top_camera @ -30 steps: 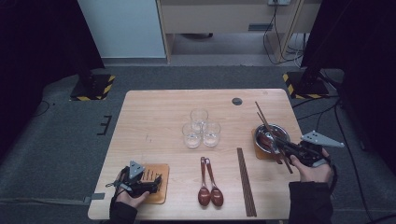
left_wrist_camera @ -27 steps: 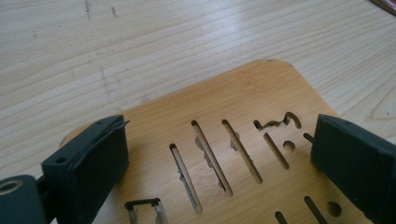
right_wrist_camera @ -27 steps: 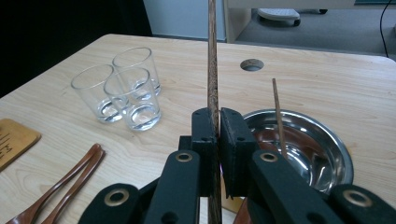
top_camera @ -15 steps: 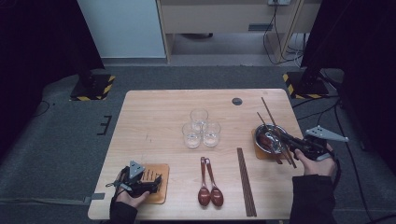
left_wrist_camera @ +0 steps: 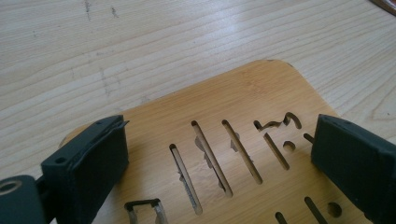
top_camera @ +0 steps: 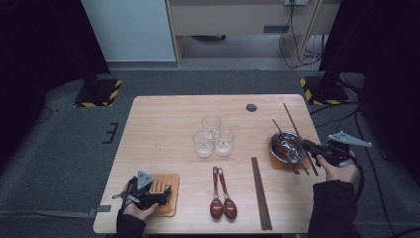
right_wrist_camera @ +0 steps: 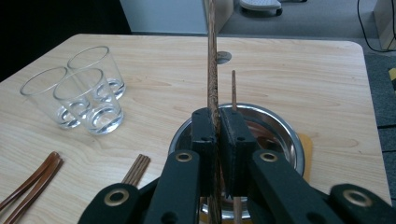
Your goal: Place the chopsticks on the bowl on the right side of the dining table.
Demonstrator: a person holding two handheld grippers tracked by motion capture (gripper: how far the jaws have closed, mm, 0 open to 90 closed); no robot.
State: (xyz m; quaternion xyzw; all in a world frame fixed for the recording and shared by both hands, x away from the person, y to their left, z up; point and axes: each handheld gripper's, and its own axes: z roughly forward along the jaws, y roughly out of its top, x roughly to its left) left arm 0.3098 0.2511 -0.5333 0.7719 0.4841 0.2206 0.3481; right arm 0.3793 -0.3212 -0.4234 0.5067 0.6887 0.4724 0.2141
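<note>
Between the pinched jaws of the right tool [right_wrist_camera: 218, 135] stands one dark chopstick [right_wrist_camera: 212, 79], clamped near its lower part so that the long end rises straight ahead of the tool, past the far rim of the steel bowl [right_wrist_camera: 280, 126]. The grip looks chosen for control: holding low on the stick leaves the whole free length to steer. A second chopstick [right_wrist_camera: 233, 88] stands just beside the tool's right jaw, outside the clamp, its lower end down in the bowl; I judge it the mate, to be dealt with on its own. The bowl lies directly under and ahead of this tool, on a wooden coaster whose edge peeks out at the bowl's right. Ahead and to the tool's left stand three empty glasses [right_wrist_camera: 79, 93], well apart from the bowl; nearer on that side lies another pair of chopsticks [right_wrist_camera: 136, 170] flat on the worktop [right_wrist_camera: 289, 65].

The left tool [left_wrist_camera: 219, 158] rests over a slotted wooden coaster [left_wrist_camera: 224, 116] with its jaws spread wide, gripping nothing; it seems parked there, perhaps steadying the coaster while the right hand works.
</note>
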